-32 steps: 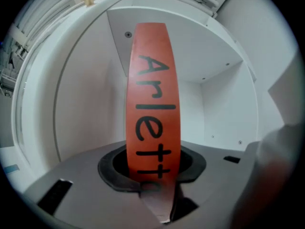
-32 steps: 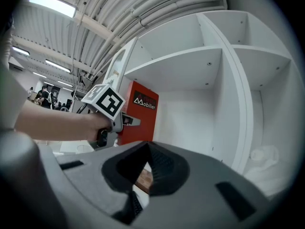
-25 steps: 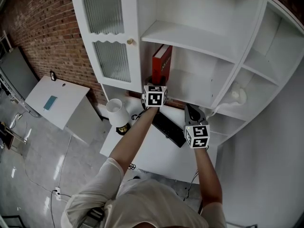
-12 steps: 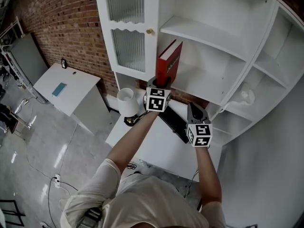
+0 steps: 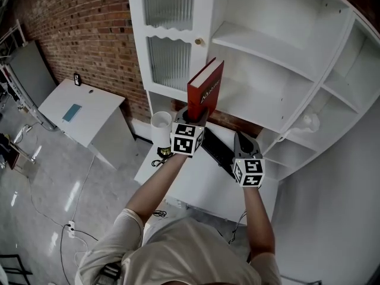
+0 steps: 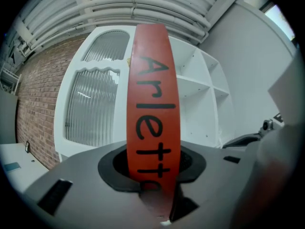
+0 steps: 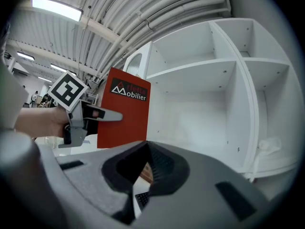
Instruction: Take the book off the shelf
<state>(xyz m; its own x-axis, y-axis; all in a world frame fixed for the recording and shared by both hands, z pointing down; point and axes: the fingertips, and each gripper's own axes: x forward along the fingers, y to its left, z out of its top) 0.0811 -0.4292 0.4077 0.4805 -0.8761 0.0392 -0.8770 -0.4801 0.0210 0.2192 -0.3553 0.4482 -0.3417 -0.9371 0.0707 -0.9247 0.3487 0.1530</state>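
Note:
The red book (image 5: 205, 89) stands upright, clear of the white shelf unit (image 5: 270, 52) and in front of its lower compartment. My left gripper (image 5: 196, 114) is shut on the book's lower end. In the left gripper view the red spine (image 6: 152, 104) with black lettering rises between the jaws of the left gripper (image 6: 155, 175). My right gripper (image 5: 240, 138) hangs to the right, below the shelf, shut with nothing in it. From the right gripper view, past the right gripper (image 7: 142, 175), I see the book's cover (image 7: 125, 113) with the left gripper (image 7: 97, 114) clamped on it.
A white-shaded lamp (image 5: 160, 126) and a black keyboard (image 5: 217, 151) sit on the white desk (image 5: 196, 186) under the shelf. A ribbed-glass cabinet door (image 5: 169, 55) is left of the book. A white object (image 5: 306, 122) lies in a right compartment. A low white table (image 5: 77, 108) stands by the brick wall.
The left gripper has drawn the book out of the shelf compartment toward me and to the left. The right gripper has stayed about where it was.

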